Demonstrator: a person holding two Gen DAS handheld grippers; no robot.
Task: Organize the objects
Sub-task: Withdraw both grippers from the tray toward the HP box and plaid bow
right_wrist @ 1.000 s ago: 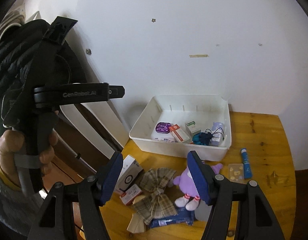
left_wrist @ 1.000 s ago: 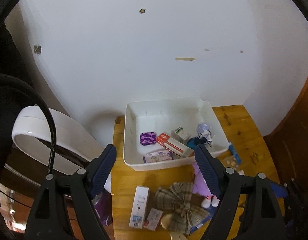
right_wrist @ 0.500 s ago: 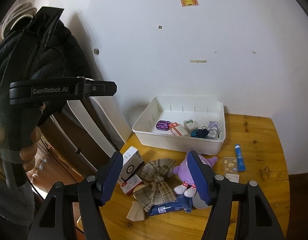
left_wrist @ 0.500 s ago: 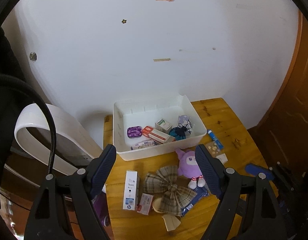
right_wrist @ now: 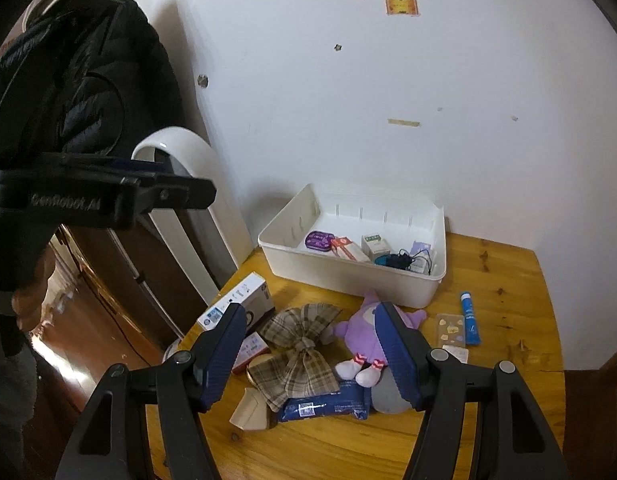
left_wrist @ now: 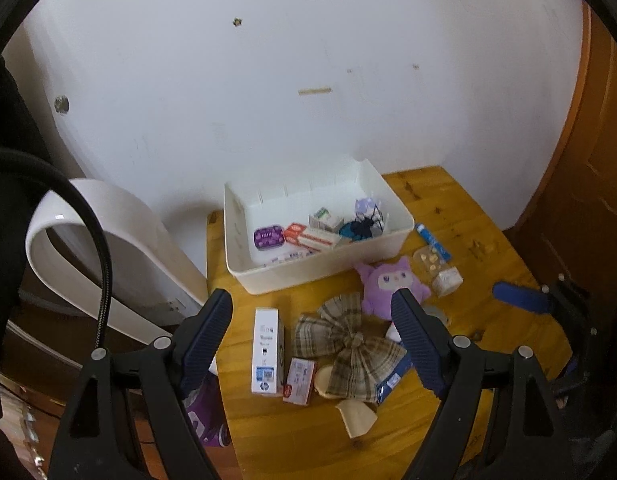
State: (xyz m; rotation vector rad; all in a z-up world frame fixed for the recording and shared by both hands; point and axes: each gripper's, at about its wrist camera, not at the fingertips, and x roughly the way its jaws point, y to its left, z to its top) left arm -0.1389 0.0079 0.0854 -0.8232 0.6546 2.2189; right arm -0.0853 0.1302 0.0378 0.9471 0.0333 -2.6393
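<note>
Am holding left gripper (left_wrist: 311,332) and right gripper (right_wrist: 310,350) above desk (right_wrist: 504,280), fingers apart, gripping nothing. White bin (right_wrist: 348,276) sitting by wall; plaid bow (right_wrist: 298,354), purple plush (right_wrist: 362,338), possibly wipes pack (right_wrist: 324,404) lying loose in front.

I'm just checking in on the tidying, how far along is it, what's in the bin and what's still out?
Partly done: the white bin already holds a purple tin, small boxes and a dark cord. Nothing is in hand; both left gripper and right gripper hover with jaws open and empty. Still out on the table: plaid bow, purple plush, white box, blue tube.
</note>
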